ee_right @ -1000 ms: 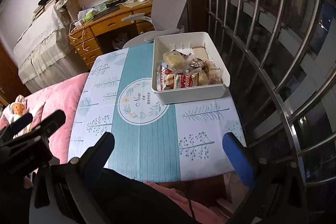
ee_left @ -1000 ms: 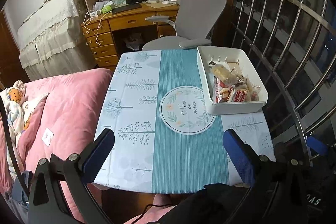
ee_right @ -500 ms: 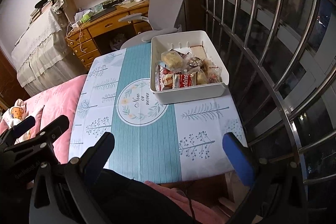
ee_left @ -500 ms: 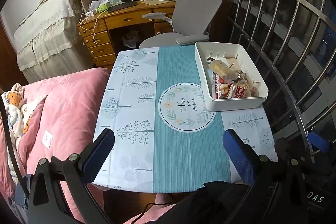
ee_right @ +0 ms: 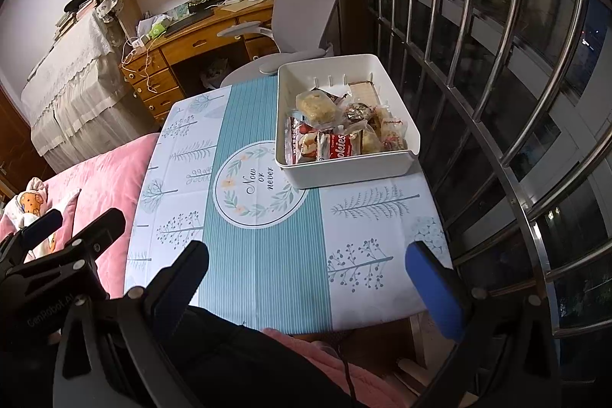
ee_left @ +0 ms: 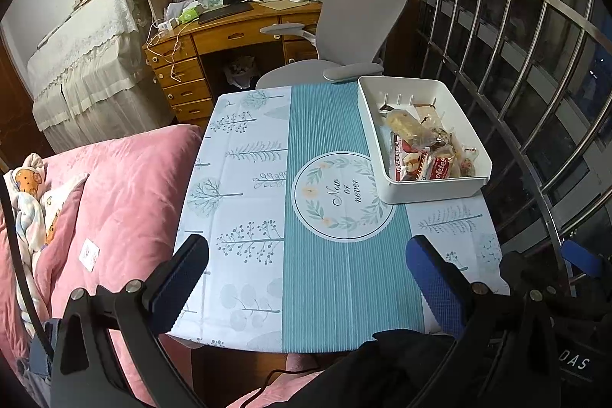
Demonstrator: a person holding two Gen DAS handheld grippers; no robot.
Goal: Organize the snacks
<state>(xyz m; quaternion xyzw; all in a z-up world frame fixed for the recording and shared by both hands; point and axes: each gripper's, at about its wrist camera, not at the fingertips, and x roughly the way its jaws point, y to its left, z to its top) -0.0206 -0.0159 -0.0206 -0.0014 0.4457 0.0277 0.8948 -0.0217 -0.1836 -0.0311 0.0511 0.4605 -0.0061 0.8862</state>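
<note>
Pink bed [ee_left: 126, 178] is lying left of the surface [ee_left: 248, 217] w/ the tree-print cloth. Left gripper [ee_left: 306, 278] is hovering over the near edge, fingers [ee_left: 179, 278] wide apart, holding nothing. White bin [ee_right: 405, 129] is sitting at the far right of the surface, snacks [ee_right: 336, 129] piled inside. Right gripper [ee_right: 306, 278] is hovering near the edge too, fingers [ee_right: 436, 293] spread, empty.
</note>
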